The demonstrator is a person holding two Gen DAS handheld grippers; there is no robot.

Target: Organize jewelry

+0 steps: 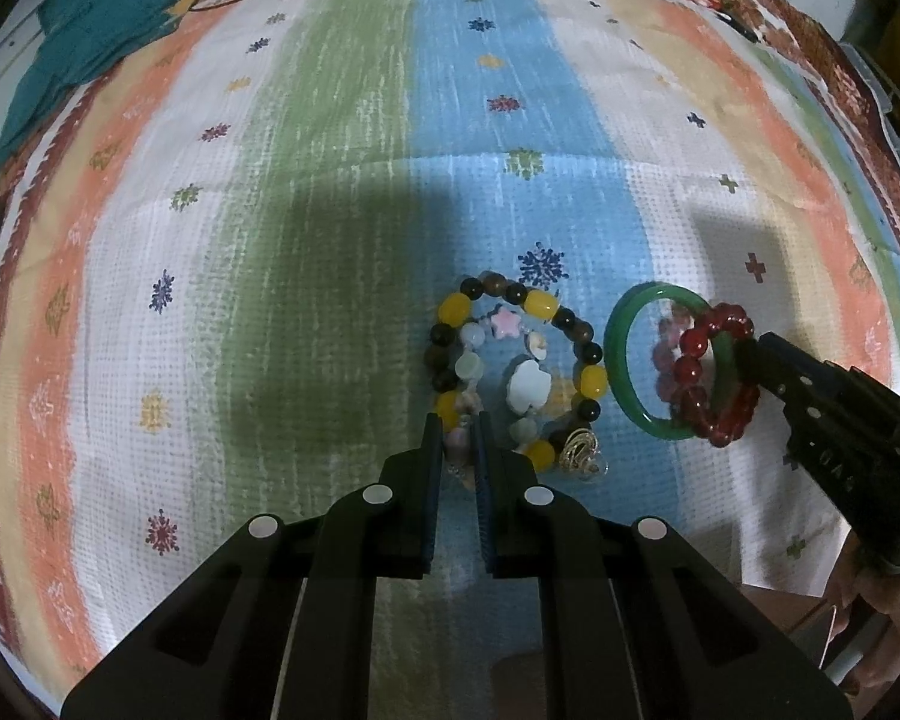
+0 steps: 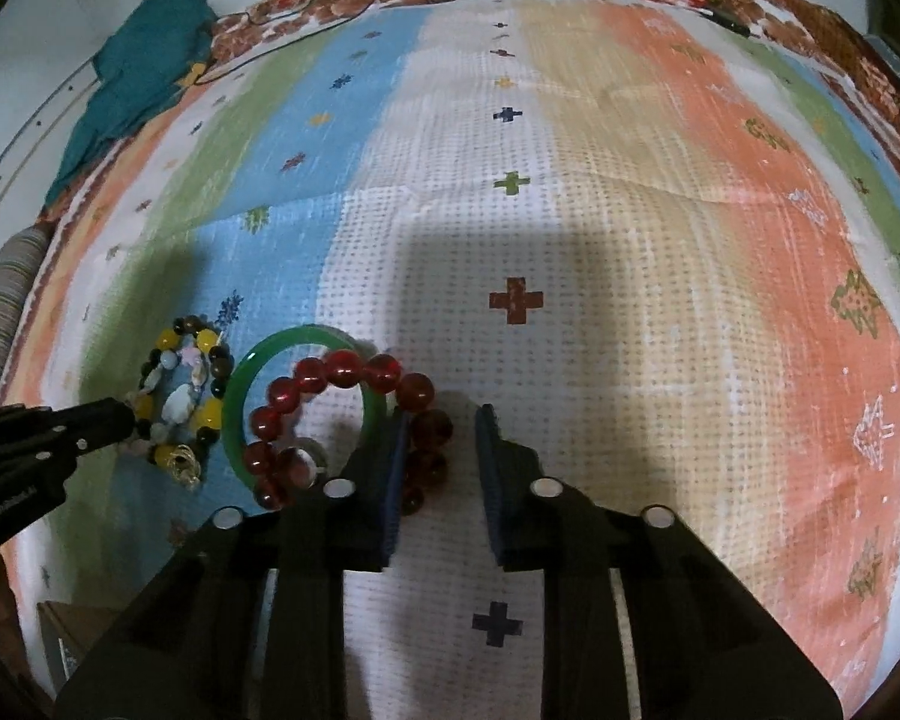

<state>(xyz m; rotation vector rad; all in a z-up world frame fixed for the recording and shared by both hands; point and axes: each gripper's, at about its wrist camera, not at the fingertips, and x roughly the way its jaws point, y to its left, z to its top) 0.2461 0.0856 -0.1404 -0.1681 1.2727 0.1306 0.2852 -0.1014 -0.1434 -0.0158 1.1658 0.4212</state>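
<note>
Left gripper (image 1: 457, 420): jaws narrow, nearly closed, pinching a small pale bead of the shell-and-bead strand (image 1: 513, 387) at the near edge of the jewelry pile. That strand lay coiled inside the yellow-and-brown bead bracelet (image 1: 595, 380), both on the blue stripe of the striped cloth (image 1: 330, 210). A small tangle of gold wire (image 1: 577, 450) sat at the bracelet's near right edge.

Right gripper (image 2: 439, 417): jaws moderately apart, nothing clamped between them. Its left finger overlapped the near side of the red bead bracelet (image 2: 342, 369); whether it touched the beads could not be told. Some red beads lay in the gap between the fingers.

The red bracelet lay across the right side of the green bangle (image 2: 237, 396), overlapping its rim. Bangle just beside the yellow-and-brown bracelet, on the blue-white boundary of the cloth.

Far left corner: a teal cloth (image 2: 138, 48), crumpled. A thin dark cord (image 2: 306, 12) ran along the floral border beyond.
</note>
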